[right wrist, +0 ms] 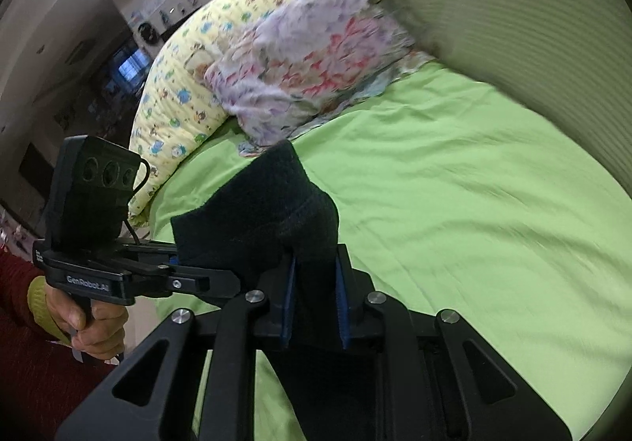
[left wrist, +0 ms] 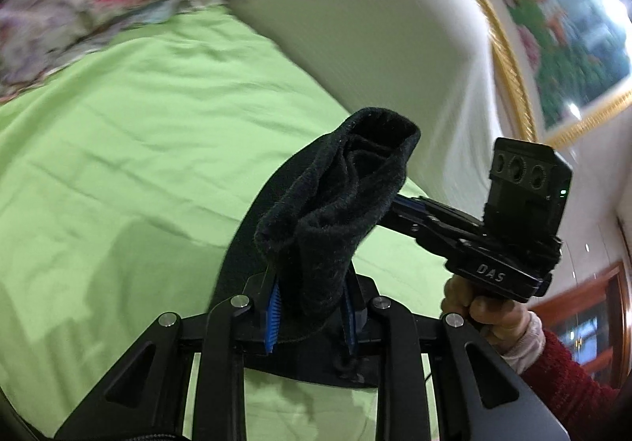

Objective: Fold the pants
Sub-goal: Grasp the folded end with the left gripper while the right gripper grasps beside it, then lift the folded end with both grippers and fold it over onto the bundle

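Observation:
The black pants hang bunched above the green bedsheet, held up by both grippers. In the left wrist view my left gripper is shut on a thick fold of the dark fabric, its blue pads pressing either side. My right gripper comes in from the right, a hand on its handle, its fingertips buried in the same bunch. In the right wrist view my right gripper is shut on the pants, and my left gripper grips them from the left.
A floral pillow and a yellow patterned quilt lie at the head of the bed. The pale padded headboard runs behind them. A gold-framed picture hangs on the wall. The green sheet spreads wide below.

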A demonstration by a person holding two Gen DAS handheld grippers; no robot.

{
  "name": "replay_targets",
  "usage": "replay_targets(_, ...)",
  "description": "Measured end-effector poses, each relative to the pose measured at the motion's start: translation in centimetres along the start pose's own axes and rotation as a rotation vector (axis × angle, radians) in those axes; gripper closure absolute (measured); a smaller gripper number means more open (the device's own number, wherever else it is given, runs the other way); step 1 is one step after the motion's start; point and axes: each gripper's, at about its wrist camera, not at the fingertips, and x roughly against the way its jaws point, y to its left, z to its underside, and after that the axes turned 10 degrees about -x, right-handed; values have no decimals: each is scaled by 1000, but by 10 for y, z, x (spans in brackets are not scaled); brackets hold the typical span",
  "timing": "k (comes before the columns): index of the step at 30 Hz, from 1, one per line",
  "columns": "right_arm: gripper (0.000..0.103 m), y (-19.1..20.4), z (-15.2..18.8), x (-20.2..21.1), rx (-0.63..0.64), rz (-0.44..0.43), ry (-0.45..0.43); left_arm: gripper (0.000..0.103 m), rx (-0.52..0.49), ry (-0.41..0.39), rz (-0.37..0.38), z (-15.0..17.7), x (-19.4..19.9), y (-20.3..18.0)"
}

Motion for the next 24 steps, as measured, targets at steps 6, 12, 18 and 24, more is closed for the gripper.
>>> replay_targets(6,84,-27,37,52,-79,44,-74,78,-94,60,73,13,-22,-63)
replay_targets(12,84,-52,79,86,-175,74,-127,78,-194,142,106,38,-52,-115)
replay_targets(18,84,-74,122,110,-264,93,-174,78,-262,220,123,63,-82,-152)
replay_targets(24,85,-88,153,122,-330,99,-203,78,-312,281,121,86,-107,-172)
